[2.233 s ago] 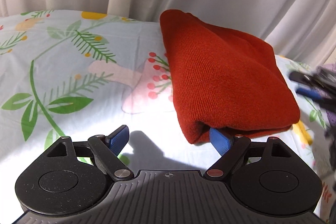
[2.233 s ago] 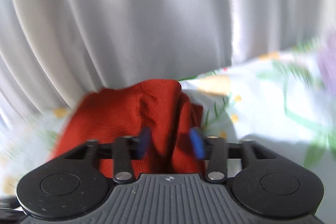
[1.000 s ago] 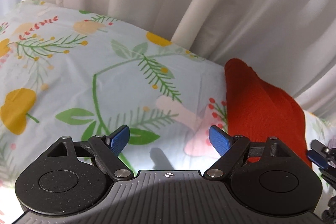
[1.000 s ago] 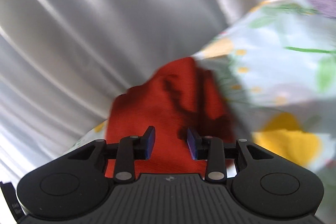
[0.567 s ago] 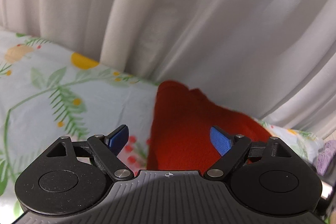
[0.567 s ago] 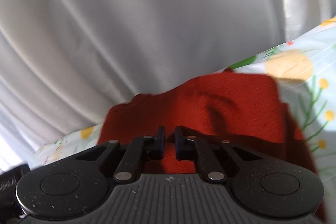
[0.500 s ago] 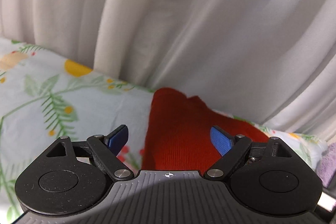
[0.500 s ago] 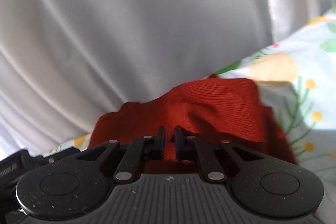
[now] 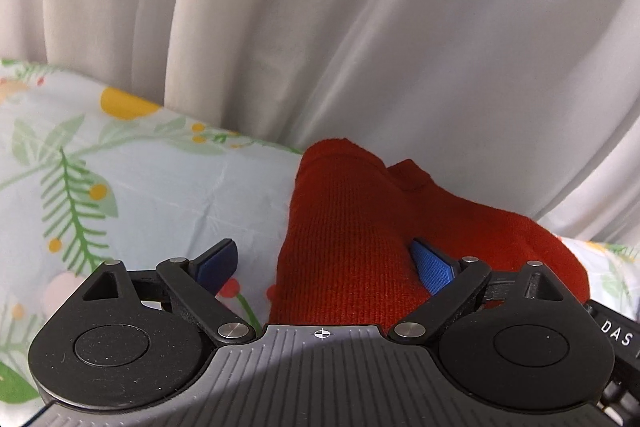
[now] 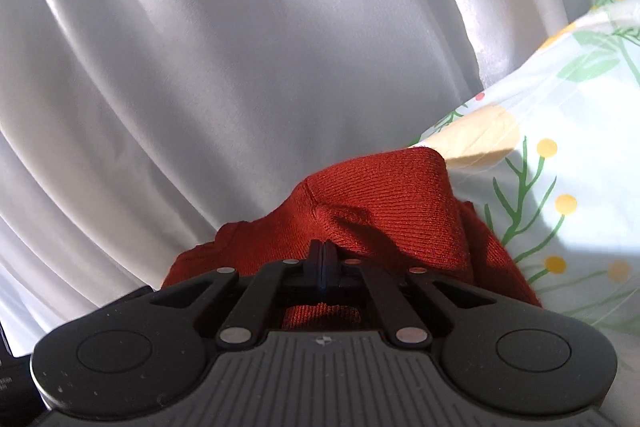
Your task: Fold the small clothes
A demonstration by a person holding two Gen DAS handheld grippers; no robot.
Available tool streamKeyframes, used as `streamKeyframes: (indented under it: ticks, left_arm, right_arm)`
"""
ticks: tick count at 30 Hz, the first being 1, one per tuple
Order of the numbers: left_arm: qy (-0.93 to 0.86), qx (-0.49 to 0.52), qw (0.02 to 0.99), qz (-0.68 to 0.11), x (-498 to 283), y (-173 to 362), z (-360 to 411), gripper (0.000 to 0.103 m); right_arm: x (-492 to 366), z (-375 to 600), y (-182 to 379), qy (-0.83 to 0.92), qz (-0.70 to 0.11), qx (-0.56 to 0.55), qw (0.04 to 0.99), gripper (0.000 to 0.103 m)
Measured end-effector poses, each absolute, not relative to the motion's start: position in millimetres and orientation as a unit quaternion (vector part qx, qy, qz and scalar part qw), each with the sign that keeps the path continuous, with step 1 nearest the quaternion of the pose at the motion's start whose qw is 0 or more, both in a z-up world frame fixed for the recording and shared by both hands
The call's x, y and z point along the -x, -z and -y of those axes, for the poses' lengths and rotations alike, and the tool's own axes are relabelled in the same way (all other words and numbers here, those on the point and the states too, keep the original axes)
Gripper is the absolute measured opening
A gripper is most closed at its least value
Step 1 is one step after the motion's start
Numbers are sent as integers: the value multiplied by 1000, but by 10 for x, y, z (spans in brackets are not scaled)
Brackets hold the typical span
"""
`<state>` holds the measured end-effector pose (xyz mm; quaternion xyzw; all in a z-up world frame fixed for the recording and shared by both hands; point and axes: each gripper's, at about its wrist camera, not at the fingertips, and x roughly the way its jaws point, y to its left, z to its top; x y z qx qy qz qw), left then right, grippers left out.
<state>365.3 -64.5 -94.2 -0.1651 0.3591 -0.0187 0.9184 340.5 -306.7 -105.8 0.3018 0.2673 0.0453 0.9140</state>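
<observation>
A folded red knit garment (image 9: 352, 227) lies on the floral sheet against the white curtain. My left gripper (image 9: 324, 261) is open, its fingers spread over the garment's near left part, with the right blue pad (image 9: 432, 263) against the knit. In the right wrist view the same garment (image 10: 384, 203) sits just ahead. My right gripper (image 10: 323, 259) has its jaws pressed together at the garment's near edge; whether cloth is pinched between them is hidden.
The pale blue floral sheet (image 9: 120, 195) stretches left of the garment and shows in the right wrist view (image 10: 568, 167) to its right. White curtain folds (image 9: 360, 27) hang directly behind. The other gripper's black body (image 9: 616, 335) shows at the lower right edge.
My left gripper swung from the open sheet onto the garment and moved in closer. My right gripper's jaws went from open to fully together near the garment's edge.
</observation>
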Motion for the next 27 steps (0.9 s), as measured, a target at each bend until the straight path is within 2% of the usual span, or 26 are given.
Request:
streamKeyframes:
  ticks: [4,6,7,8,14,19,20,22,23,27]
  left_arm:
    - [86,176,896,-398,-3658,894,416,99]
    - [113,202,878,-419,-3592,854,182,100]
    - [126,229,866,-427,-3552,845,35,100]
    - [134,256,852,-436,-3515,842,-107,100]
    - [156,314,817,-458,-3412,891,-445,99]
    - [190,309,802,-473,-3552,918,-208,97]
    - [194,300,805,-473,-3566,909,-156,96]
    - [196,292,804,-479,-3597,897,-92,88]
    - [199,297,799,-483,-3617,905,-71,85]
    - [209,291,796,-488,-3692,937,25,81]
  right_arm:
    - [-3398,3287,969,-77,-311,-355,878,0]
    - [-3326,3569,913,-94,-327,-404,849,22]
    - [-3249,3720,884,-98,-326,-420,841,52]
    - [-3174,3861,857,-99,-324,-427,838,69]
    - [-3172,4305,960,-105,-413,-412,806,69]
    - [-3353,4224,1046,-141,-424,-425,787,62]
    - [-3412,4186,1060,-151,-427,-428,782,57]
    - [-3510,4098,1087,-156,-438,-428,775,56]
    - [-3555,4068,1104,-158,-444,-425,773,52]
    - [-3627,4029,1152,-175,-450,-435,760,51]
